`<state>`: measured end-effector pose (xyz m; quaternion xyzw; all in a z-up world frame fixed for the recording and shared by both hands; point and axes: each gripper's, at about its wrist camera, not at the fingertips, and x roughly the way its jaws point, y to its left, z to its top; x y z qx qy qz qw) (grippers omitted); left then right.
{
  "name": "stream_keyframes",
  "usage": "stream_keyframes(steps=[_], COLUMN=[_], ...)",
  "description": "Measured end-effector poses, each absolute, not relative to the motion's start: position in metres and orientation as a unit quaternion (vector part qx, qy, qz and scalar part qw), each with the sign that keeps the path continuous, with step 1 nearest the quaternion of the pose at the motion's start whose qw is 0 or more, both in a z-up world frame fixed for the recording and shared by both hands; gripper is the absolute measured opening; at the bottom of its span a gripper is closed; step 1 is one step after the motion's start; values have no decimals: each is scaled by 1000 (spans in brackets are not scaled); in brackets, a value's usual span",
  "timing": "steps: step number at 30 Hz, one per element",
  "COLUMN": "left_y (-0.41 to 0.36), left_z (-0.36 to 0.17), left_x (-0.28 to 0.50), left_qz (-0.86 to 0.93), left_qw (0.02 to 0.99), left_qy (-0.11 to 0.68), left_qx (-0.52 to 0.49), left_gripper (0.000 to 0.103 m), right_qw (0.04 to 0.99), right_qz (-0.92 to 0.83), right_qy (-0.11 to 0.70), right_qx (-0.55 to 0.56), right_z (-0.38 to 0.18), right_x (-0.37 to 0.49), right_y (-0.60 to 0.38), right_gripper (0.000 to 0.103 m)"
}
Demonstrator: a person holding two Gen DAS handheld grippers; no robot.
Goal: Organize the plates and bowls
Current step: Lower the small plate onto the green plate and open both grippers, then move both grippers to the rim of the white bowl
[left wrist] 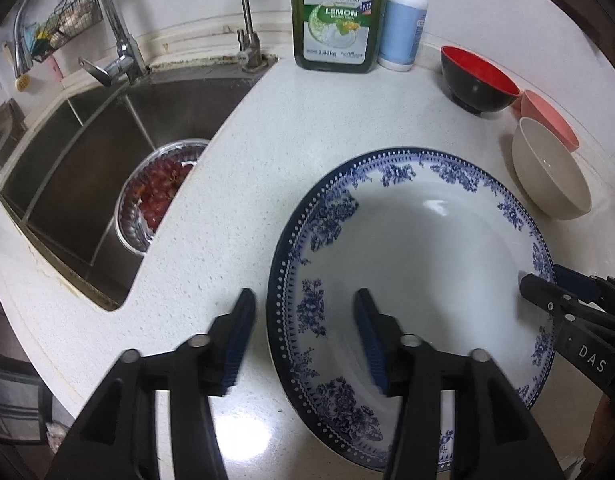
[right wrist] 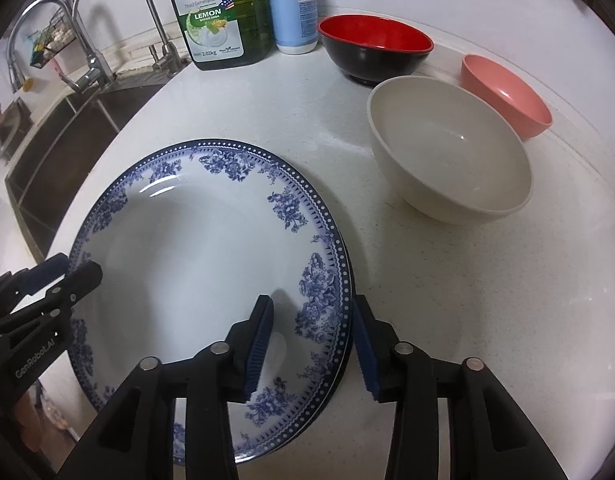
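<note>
The blue-and-white plate lies flat on the white speckled counter, and a second rim shows just under its right edge — a stack of at least two plates. The right claw straddles the plate's right rim, one blue-padded finger over the plate's well and the other outside the rim above the counter; its jaws stand apart, not pressing the rim. The left claw straddles the opposite rim in the same way, its jaws likewise spread with a clear gap on either side of the plate's edge.

Beyond the plate's far right side sits a cream bowl, upright and close to the plate but not touching it. Just behind the cream bowl stands a pink bowl, and to the left of that a bowl that is black outside and red inside.

Past the plate's far edge, against the wall, a green dish soap bottle stands next to a white and blue pump bottle. To the plate's left the counter drops into a steel sink — in it rests a metal bowl of red fruit. A chrome faucet rises behind the sink.
</note>
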<state>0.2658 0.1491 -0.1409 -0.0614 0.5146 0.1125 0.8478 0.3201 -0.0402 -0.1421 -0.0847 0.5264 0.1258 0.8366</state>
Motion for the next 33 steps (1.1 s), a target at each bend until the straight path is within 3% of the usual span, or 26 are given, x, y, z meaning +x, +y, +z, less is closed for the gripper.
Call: stream_keyframes(steps=[2, 12, 33], left_y=[150, 136, 59], left_z=[-136, -100, -50], left_x=[267, 274, 338], left_qz=[113, 81, -15], left_qw=[851, 880, 913], left_qy=[509, 466, 407], left_qx=[-61, -42, 20], left_gripper=[60, 75, 74], right_qw=[839, 865, 908], right_qz=[126, 115, 32], right_qy=[524, 485, 418], right_qx=[-79, -63, 0], right_z=[-140, -107, -57], right_x=[320, 312, 332], right_y=[-42, -58, -139], right_gripper=[51, 51, 51])
